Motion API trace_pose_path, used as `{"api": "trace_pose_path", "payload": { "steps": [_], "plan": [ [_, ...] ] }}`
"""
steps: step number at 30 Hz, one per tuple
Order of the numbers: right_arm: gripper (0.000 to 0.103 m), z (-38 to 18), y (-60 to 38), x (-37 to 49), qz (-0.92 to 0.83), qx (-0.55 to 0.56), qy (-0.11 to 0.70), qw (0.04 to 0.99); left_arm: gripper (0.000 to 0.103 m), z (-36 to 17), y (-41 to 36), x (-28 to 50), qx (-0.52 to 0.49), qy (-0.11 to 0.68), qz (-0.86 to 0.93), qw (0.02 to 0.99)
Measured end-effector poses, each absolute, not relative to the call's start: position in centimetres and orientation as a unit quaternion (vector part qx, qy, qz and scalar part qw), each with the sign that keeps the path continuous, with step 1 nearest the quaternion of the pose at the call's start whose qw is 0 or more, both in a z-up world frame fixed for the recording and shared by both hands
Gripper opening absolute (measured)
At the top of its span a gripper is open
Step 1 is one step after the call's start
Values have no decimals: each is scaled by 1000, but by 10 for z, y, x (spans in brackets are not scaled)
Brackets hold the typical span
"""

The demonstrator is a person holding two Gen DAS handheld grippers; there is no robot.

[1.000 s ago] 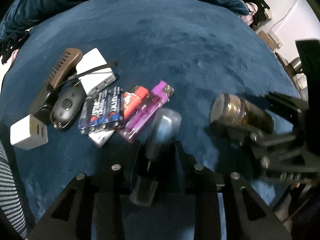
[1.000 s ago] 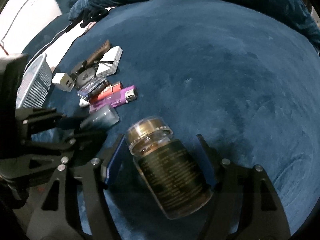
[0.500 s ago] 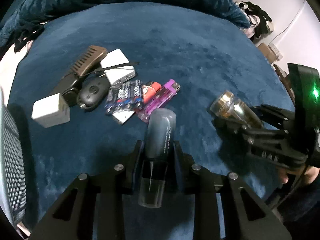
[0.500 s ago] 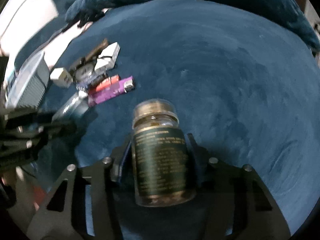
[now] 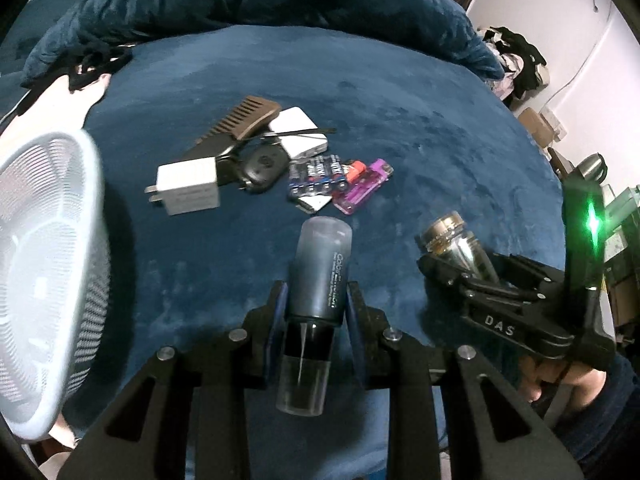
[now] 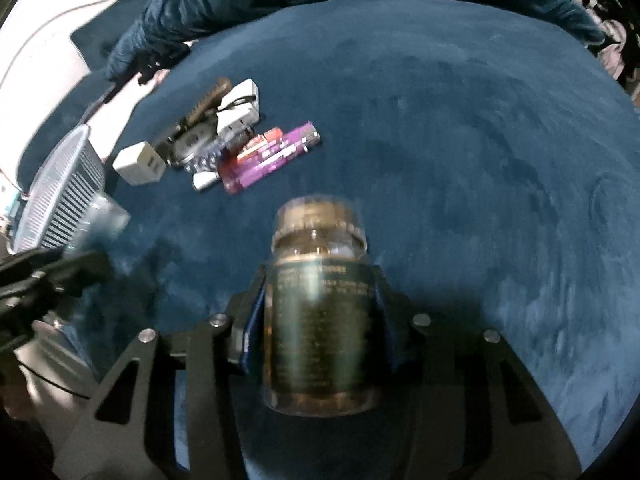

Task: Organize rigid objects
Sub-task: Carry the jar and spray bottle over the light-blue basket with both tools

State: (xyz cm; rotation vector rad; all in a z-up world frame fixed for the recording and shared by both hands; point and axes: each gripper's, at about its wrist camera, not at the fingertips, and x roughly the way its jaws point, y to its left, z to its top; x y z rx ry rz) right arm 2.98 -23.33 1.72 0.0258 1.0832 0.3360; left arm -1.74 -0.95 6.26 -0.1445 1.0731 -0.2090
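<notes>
Bottle clamped between left gripper pads; jar between right gripper pads.

Grey tube and amber jar held above scattered lighters, batteries.

Basket left of charger, comb behind it, batteries right, lighter beside them

The left gripper is matte black, with flat angular arms carrying round silver screws and blue pads lining its jaws. The right gripper, toward three o'clock in the left wrist view, has "DAS" in pale letters and a green light glowing on its upright block. A dark sleeve covers the person's wrist behind it.
</notes>
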Motion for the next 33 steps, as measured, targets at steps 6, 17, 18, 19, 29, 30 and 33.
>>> {"api": "trace_pose_path", "payload": {
  "steps": [6, 17, 18, 19, 29, 30, 33],
  "plan": [
    [47, 25, -228, 25, 132, 12, 525, 841, 29, 73, 6, -34, -82, 497, -100, 858],
    [47, 58, -210, -12, 131, 47, 504, 852, 29, 93, 37, -52, -115, 470, -96, 870],
    [47, 60, -207, -13, 132, 48, 503, 853, 29, 95, 40, -53, -117, 468, -94, 871],
    [47, 62, -205, -14, 133, 47, 503, 853, 29, 98, 45, -55, -120, 466, -90, 872],
    [47, 82, -150, -14, 154, 16, 492, 857, 29, 119, 105, -68, -150, 443, -37, 883],
    [47, 84, -144, -15, 159, 12, 490, 857, 29, 120, 110, -68, -151, 441, -30, 884],
    [47, 89, -121, -14, 176, 0, 486, 856, 29, 123, 130, -71, -153, 436, -3, 887]
  ]
}}
